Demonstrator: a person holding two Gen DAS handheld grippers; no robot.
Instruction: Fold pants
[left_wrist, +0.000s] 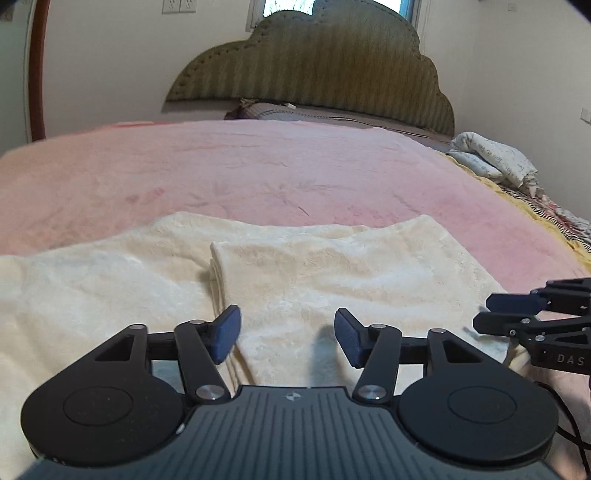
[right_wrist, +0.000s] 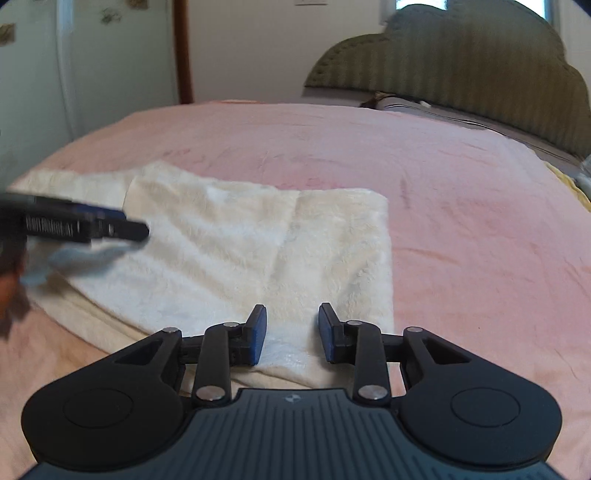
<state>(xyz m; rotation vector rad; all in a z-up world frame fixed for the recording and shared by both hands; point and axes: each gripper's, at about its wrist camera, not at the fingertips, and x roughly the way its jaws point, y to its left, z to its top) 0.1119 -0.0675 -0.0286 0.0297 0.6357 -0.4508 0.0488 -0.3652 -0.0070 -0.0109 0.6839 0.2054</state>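
On the pink bed the pants lie partly folded, a fluffy cream rectangle with its long axis running left to right, one layer doubled over another. Both grippers hang over the near edge, fabric just ahead and below. Left gripper spread, empty. Right gripper narrower, also parted, pinching nothing, nearer the folded right end.

Cream pants — pink blanket

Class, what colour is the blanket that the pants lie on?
Pink. The blanket under the cream pants shows best in the right wrist view.
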